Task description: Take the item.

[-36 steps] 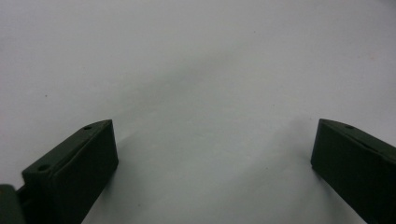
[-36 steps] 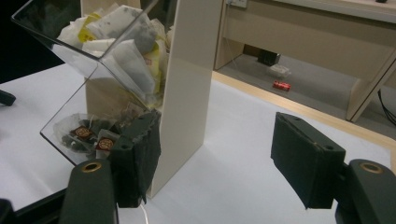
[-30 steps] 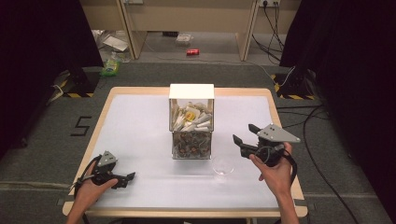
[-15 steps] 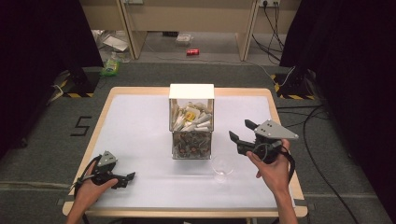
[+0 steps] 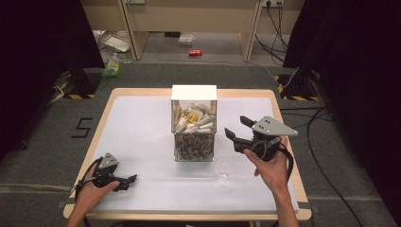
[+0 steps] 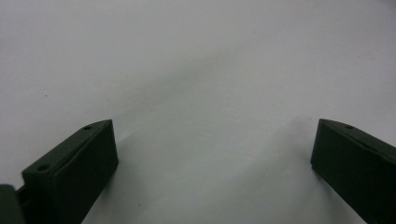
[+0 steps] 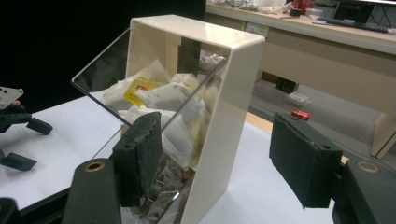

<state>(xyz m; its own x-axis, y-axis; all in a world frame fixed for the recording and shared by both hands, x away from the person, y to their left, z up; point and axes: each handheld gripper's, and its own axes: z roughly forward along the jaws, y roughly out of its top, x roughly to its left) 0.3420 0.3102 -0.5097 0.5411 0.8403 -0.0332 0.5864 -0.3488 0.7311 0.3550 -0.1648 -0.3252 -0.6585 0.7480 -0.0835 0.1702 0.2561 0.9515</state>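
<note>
The right gripper (image 5: 237, 134) hovers wide open and empty beside the clear-fronted cream plastic box of paper sachets (image 5: 194, 124), while the left gripper (image 5: 125, 182), also open and empty, rests on the white table (image 5: 142, 132).

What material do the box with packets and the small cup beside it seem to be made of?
The box looks like acrylic sheet: glossy opaque cream top and sides, and a clear front pane that shows the packets behind it. The cup seems to be thin clear plastic, perhaps glass; the table shows through it.
</note>
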